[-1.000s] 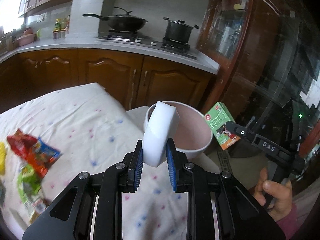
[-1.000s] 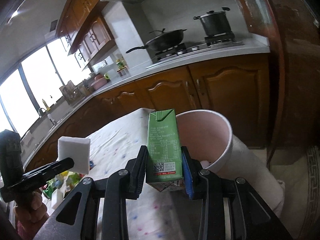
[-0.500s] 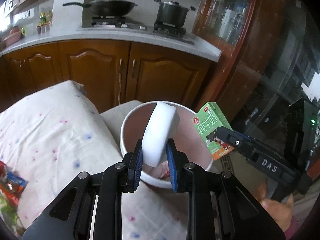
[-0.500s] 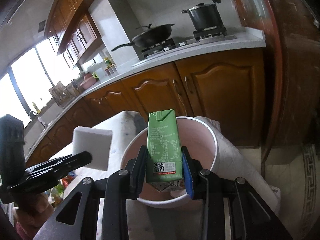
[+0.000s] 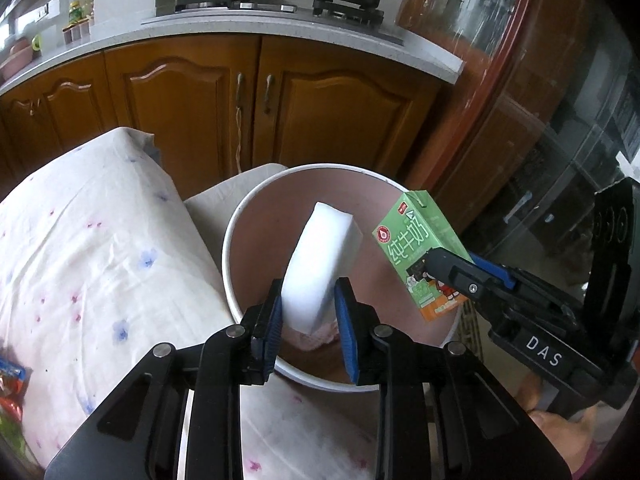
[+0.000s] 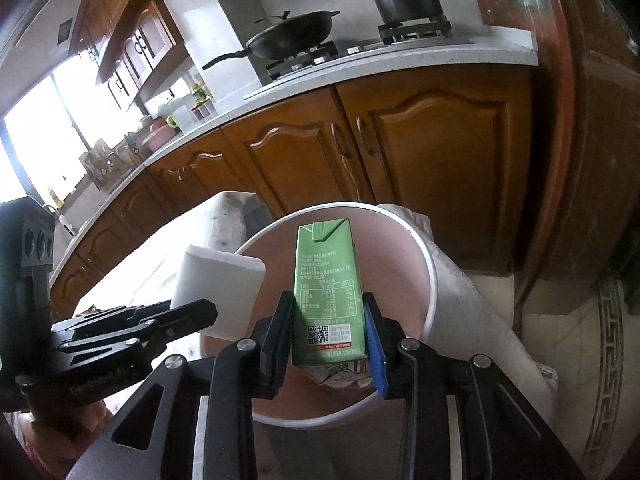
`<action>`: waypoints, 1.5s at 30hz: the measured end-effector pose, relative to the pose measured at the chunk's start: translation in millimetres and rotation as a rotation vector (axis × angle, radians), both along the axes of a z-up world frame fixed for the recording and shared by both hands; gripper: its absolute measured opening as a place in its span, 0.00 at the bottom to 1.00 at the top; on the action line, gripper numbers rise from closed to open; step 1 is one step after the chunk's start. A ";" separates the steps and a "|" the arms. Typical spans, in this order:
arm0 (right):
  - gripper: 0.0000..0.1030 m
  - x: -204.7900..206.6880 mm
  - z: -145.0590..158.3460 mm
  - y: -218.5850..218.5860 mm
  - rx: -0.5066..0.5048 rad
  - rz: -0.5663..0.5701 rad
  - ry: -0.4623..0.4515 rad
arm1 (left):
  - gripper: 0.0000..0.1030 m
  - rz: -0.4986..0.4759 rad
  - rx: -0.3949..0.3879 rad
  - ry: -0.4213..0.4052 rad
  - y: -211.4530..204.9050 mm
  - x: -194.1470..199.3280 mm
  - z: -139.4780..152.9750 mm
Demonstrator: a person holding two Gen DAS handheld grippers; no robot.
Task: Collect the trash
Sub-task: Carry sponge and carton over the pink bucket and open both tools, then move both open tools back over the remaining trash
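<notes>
My left gripper [image 5: 308,312] is shut on a white sponge block [image 5: 320,264] and holds it over the mouth of the pink trash bin [image 5: 256,200]. My right gripper [image 6: 328,336] is shut on a green milk carton [image 6: 326,288] and holds it upright above the same bin [image 6: 428,264]. In the left wrist view the carton [image 5: 420,252] hangs over the bin's right rim. In the right wrist view the sponge [image 6: 220,288] is over the bin's left rim. Crumpled trash lies at the bin's bottom.
The bin stands beside a table with a white flowered cloth [image 5: 88,248]. Colourful wrappers [image 5: 10,380] lie at the table's left edge. Wooden kitchen cabinets [image 5: 192,92] with a wok and a pot on the stove stand behind. A dark glass cabinet [image 5: 540,100] is on the right.
Both grippers have moved forward over the bin. The sponge and the carton now hang above its opening and are still gripped.
</notes>
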State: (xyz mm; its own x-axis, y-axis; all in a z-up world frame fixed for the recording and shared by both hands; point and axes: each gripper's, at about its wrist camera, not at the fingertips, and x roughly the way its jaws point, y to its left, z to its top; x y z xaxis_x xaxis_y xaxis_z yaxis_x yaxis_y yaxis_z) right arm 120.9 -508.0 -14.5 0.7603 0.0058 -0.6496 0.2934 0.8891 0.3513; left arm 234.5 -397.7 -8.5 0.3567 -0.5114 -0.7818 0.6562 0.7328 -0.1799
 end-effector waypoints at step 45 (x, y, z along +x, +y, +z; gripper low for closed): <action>0.87 -28.1 21.5 137.7 0.073 0.199 -0.184 | 0.67 0.375 -0.117 -0.112 242.3 -64.9 21.4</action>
